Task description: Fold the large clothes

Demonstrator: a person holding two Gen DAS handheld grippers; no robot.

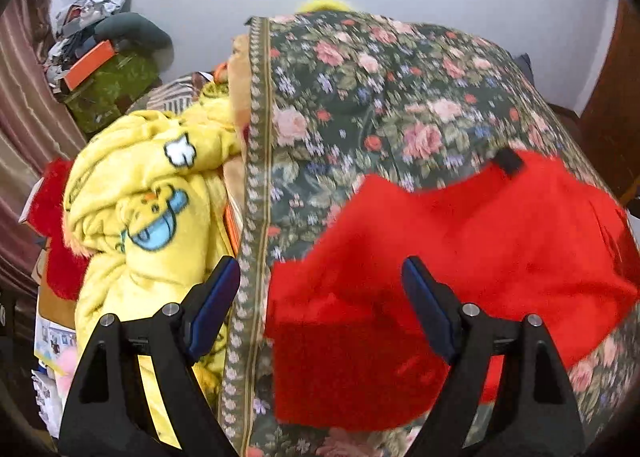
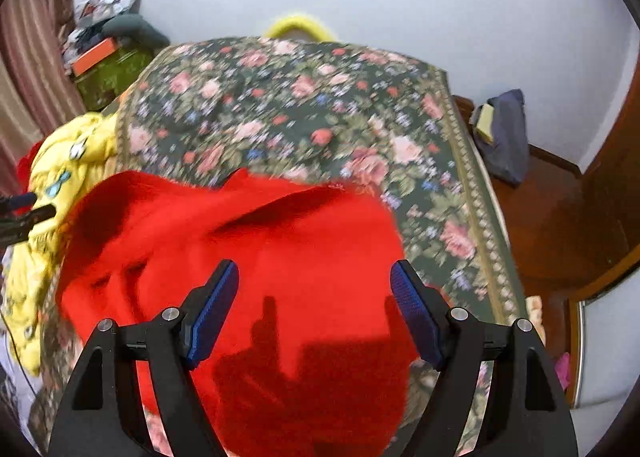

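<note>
The left gripper (image 1: 320, 293) hangs with its jaws spread wide and nothing between them, its blue pads (image 1: 214, 307) clear of the cloth below. The right gripper (image 2: 314, 297) is likewise released, hovering empty over the red garment (image 2: 248, 257). That garment lies rumpled on the near part of the floral bedspread (image 2: 304, 105), partly folded over on itself. Beside it, at the bed's left edge, sits a bunched yellow cartoon-print blanket (image 1: 148, 193). Beyond that, cluttered boxes (image 1: 96, 65) stand by the striped curtain (image 1: 24, 97); a blue-grey bag (image 2: 506, 137) rests on the wooden floor to the right.
</note>
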